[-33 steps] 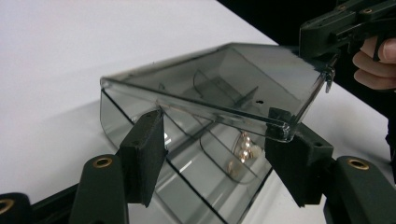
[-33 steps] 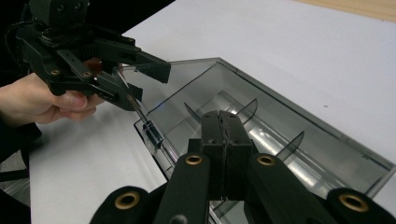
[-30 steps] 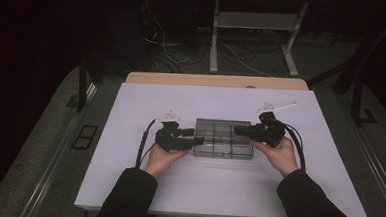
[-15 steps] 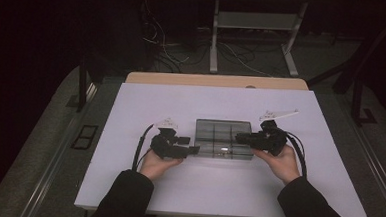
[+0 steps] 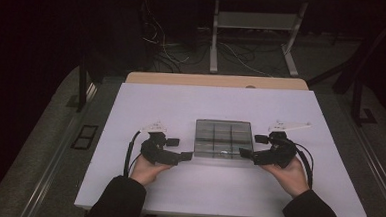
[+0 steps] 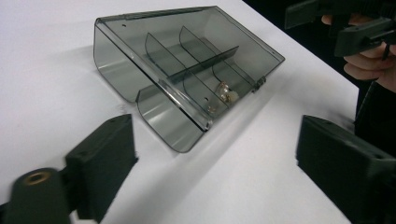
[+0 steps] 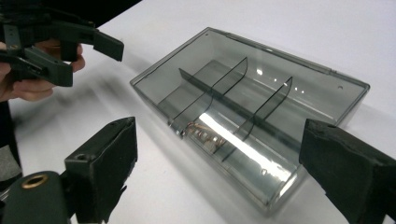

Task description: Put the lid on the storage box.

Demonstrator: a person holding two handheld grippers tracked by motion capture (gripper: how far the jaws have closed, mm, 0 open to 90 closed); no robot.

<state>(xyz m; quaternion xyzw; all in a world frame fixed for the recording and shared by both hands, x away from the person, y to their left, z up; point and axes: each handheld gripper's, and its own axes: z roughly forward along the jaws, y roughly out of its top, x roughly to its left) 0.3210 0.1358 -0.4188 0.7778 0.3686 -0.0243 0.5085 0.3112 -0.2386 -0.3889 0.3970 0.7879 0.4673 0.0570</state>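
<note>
- Person's forearms in dark sleeves come in at the near edge of the white table, one hand on each tool.
- Left hand holds the left gripper. Jaws spread wide, nothing between the pads; they have just been opening.
- Right hand holds the right gripper. Jaws also spread wide, nothing pinched; just been opening too.
- Both grippers point inward at each other, tips level with the near part of the box.
- Smoky clear plastic organiser box sits flat on the table between the two grippers, lid closed.
- Left gripper tip just beside the box's near left corner, small gap, not touching. Right gripper tip just beside the box's near right corner, cannot tell if it touches.
- Left gripper view: box lies ahead of the open jaws, beyond them, not between the pads. Other gripper farther off, upper right.
- Right gripper view: box ahead, its near corner reaching in between the open jaws, pads clear of it. Other gripper upper left.
- Inside the box: thin dividers forming compartments. Small shiny metal bits in one compartment on the near side; too small to identify.
- Beyond the table's far edge: tan wooden board, then dark floor with cables and a grey metal stand.
</note>
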